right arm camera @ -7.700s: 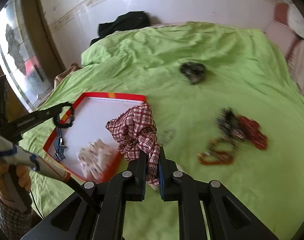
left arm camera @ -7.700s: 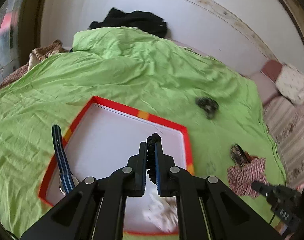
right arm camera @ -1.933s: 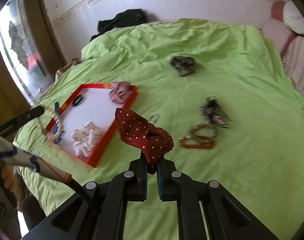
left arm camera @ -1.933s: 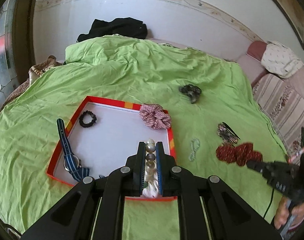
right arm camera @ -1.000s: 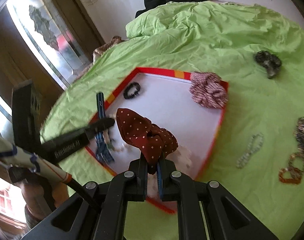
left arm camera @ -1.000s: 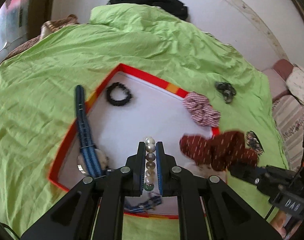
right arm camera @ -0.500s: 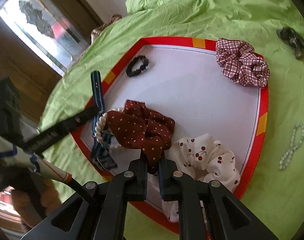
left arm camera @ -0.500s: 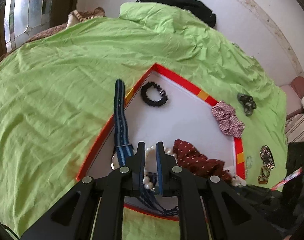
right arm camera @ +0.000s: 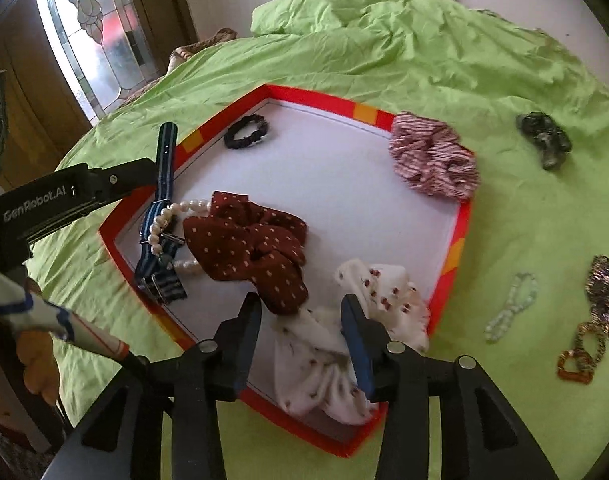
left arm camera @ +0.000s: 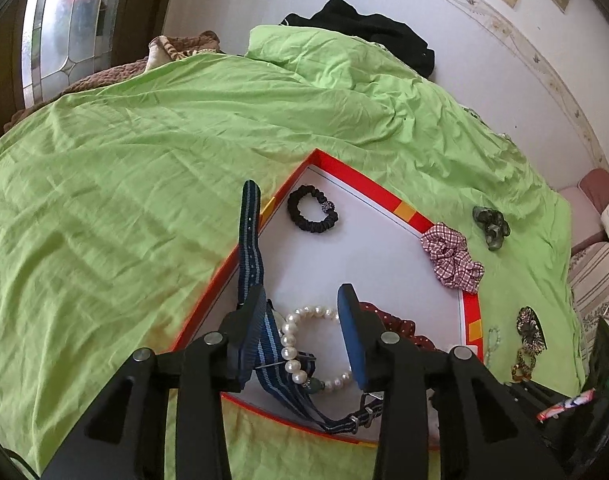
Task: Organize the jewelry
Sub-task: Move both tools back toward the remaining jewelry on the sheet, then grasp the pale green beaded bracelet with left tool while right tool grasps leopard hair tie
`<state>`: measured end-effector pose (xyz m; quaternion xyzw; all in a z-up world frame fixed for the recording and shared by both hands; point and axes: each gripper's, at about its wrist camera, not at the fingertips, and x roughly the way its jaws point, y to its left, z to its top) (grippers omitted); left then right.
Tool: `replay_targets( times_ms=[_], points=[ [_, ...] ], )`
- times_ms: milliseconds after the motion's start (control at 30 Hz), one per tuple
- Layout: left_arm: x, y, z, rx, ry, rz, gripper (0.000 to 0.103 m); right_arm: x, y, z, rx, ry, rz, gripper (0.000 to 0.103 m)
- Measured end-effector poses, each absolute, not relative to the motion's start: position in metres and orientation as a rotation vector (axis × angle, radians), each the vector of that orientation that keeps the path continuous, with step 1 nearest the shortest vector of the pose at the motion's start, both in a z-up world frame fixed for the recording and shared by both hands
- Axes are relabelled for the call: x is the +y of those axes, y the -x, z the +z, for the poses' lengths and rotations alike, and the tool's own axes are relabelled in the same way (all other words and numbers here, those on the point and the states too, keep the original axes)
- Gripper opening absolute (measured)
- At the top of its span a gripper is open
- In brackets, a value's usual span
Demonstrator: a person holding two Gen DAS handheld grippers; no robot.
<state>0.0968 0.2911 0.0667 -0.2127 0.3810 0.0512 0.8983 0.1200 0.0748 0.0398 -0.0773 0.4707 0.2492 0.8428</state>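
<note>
Both grippers have just let go over the red-rimmed tray (right arm camera: 460, 216). The left gripper (left arm camera: 304, 322) held a pearl bracelet (left arm camera: 294, 344) half a second ago; its fingers are now spread wide and empty, and the bracelet lies on the tray's near-left corner, draped across the blue striped watch strap (left arm camera: 248, 240). The right gripper (right arm camera: 300, 320) has likewise opened wide and holds nothing, and the dark red dotted scrunchie (right arm camera: 248, 244) it carried rests on the tray floor, touching the pearls on one side and the white cherry-print scrunchie (right arm camera: 344, 340) on the other. Two more pieces are therefore stowed. Outside the tray's right rim, a pale bead bracelet (right arm camera: 510, 306), an amber bracelet (right arm camera: 574, 366), a sparkly clip (right arm camera: 604, 292) and a dark hair claw (right arm camera: 544, 140) still lie on the green sheet (right arm camera: 424, 48), so the sorting seems unfinished.
</note>
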Motion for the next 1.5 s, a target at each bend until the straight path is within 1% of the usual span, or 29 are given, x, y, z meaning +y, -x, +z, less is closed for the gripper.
replay_targets(
  times_ms=[133,200,300,400,667,833,967,1267,1500],
  points=[
    [0.290,-0.096,0.067,0.788,0.438,0.105,0.040,0.061,-0.105,0.049,0.961,0.151,0.514,0.048],
    [0.288,-0.095,0.067,0.788,0.434,0.102,0.041,0.051,-0.096,0.054,0.937,0.148,0.504,0.055],
    [0.285,-0.093,0.067,0.789,0.431,0.096,0.043,0.026,-0.083,0.058,0.918,0.124,0.470,0.057],
    [0.279,-0.091,0.066,0.788,0.430,0.084,0.045,-0.011,-0.076,0.055,0.936,0.052,0.428,0.058],
    [0.244,-0.086,0.067,0.775,0.377,0.034,0.045,-0.126,-0.064,0.036,1.009,-0.149,0.223,0.059],
    [0.208,-0.067,0.082,0.731,0.336,-0.060,0.045,-0.189,-0.042,0.036,1.009,-0.177,0.089,0.059],
    [0.169,-0.060,0.086,0.763,0.311,-0.147,0.046,-0.225,-0.029,0.035,0.992,-0.228,0.049,0.059],
    [0.078,-0.052,0.073,0.883,0.197,-0.310,0.046,-0.250,-0.034,0.020,0.973,-0.289,0.083,0.059],
    [0.049,-0.083,0.059,0.952,0.204,-0.294,0.046,-0.251,-0.064,0.026,0.937,-0.282,0.123,0.059]
  ],
)
